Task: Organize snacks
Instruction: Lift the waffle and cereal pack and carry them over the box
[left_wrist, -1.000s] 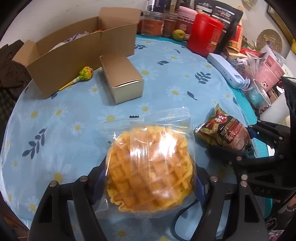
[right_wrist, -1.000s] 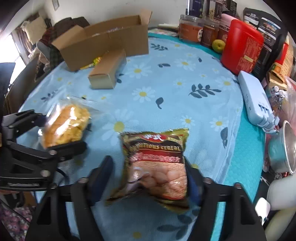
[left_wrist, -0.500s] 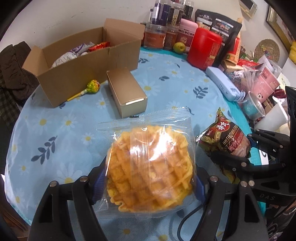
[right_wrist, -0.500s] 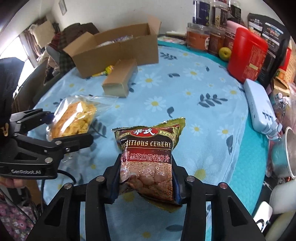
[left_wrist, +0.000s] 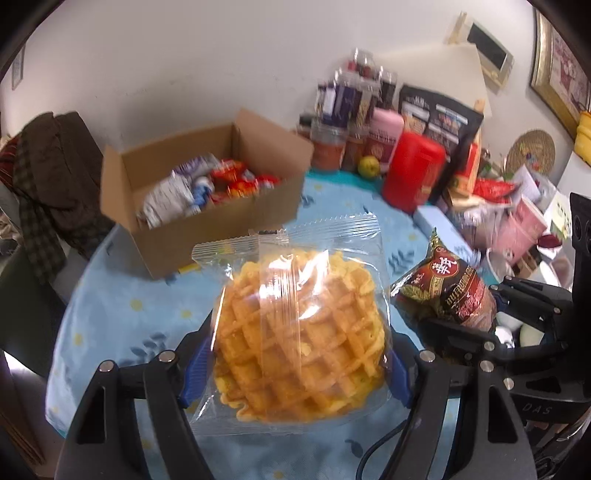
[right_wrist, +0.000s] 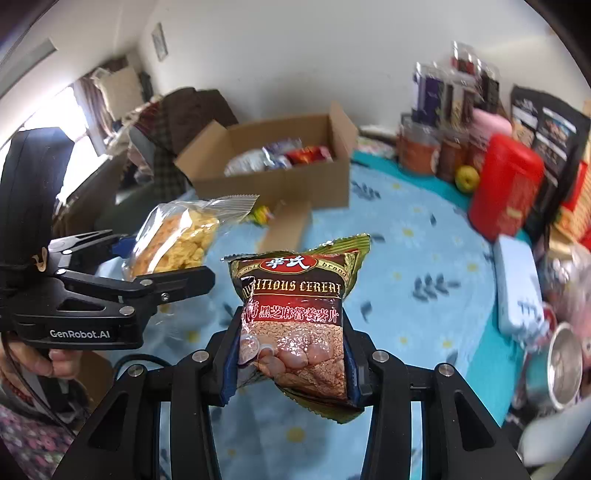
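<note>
Both snacks up off the table (left_wrist: 122, 306) now. Left gripper (left_wrist: 301, 354) w/ jaws spread wide, blue pads pinching the waffle pack (left_wrist: 299, 332) at both side edges. Clear film, slick and crinkly; waffle inside prob. light but brittle, so squeeze stays gentle, grip low on the pastry's flanks, not on the loose top seal. Right gripper (right_wrist: 291, 354) w/ jaws narrow, clamped on the cereal pouch (right_wrist: 295, 317) approx. mid-body, pouch upright, top seal standing free. Foil-type bag, soft, puffy, contents shift; prob. light, could slide if held by the air pocket alone, so mid-to-low hold looks right. Cardboard box (left_wrist: 207, 192) open at far side of table, other packets already inside; likely drop spot for both. Small brown box (right_wrist: 286, 225) sits in front of it, partly hidden.
</note>
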